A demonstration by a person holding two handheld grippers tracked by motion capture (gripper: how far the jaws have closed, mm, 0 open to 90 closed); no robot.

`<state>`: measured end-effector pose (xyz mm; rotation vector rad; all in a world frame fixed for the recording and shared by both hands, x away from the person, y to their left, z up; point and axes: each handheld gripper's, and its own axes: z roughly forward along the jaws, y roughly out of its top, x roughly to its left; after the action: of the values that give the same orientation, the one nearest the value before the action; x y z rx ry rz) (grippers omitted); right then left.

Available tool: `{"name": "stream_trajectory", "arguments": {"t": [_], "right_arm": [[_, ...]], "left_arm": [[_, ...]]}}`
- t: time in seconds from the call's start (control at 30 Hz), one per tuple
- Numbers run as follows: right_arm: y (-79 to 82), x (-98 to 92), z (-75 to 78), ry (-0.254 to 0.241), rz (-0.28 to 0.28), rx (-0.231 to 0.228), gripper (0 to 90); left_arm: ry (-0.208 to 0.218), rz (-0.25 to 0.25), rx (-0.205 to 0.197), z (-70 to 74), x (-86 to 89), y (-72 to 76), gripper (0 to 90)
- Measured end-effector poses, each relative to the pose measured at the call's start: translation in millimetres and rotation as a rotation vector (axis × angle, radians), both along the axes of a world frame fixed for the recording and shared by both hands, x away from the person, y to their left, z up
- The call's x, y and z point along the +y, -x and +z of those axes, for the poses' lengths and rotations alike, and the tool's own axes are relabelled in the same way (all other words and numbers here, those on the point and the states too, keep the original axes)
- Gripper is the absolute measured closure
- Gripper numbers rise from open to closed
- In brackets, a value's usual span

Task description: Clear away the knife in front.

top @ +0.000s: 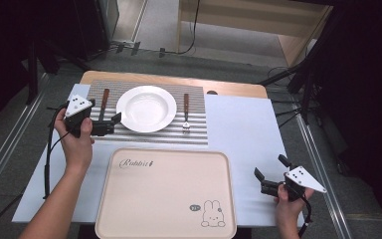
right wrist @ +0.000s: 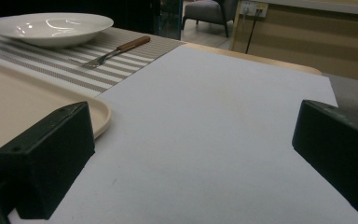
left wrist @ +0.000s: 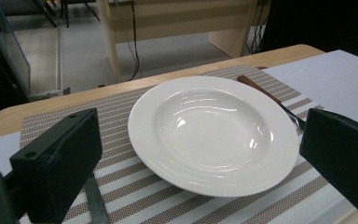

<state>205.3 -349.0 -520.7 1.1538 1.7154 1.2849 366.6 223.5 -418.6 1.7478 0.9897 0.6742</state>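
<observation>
The cream rectangular plastic tray [top: 166,191] at the table's near edge reads "Rabbit" at its far left corner, with a rabbit drawing at its near right corner. Behind it, on a brown-striped woven placemat [top: 199,130], a round white ceramic plate [top: 146,108] sits between a wooden-handled knife [top: 103,103] and a wooden-handled fork [top: 185,112]. The left gripper [top: 110,122] hangs wide open beside the plate's left rim. The right gripper [top: 268,174], wide open, hovers over the white sheet [top: 238,129] covering the wooden table [top: 238,89]. Grey carpet lies beyond.
</observation>
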Motion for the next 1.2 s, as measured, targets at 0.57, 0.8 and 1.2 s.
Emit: {"name": "stream_trajectory", "arguments": {"t": [0.57,0.8,1.2], "right_arm": [[-0.3,0.6,-0.2,0.002,0.009,0.003,0.0],[-0.3,0.6,-0.2,0.004,0.011,0.004,0.0],[-0.7,0.5,-0.3,0.004,0.017,0.005,0.0]], "left_arm": [[-0.007,0.024,0.044,-2.4,-0.9,-26.0,0.0],[-0.015,0.024,0.060,-1.6,-4.5,-35.6,0.0],[-0.027,0.043,0.104,0.3,-6.3,-58.5,0.0]]}}
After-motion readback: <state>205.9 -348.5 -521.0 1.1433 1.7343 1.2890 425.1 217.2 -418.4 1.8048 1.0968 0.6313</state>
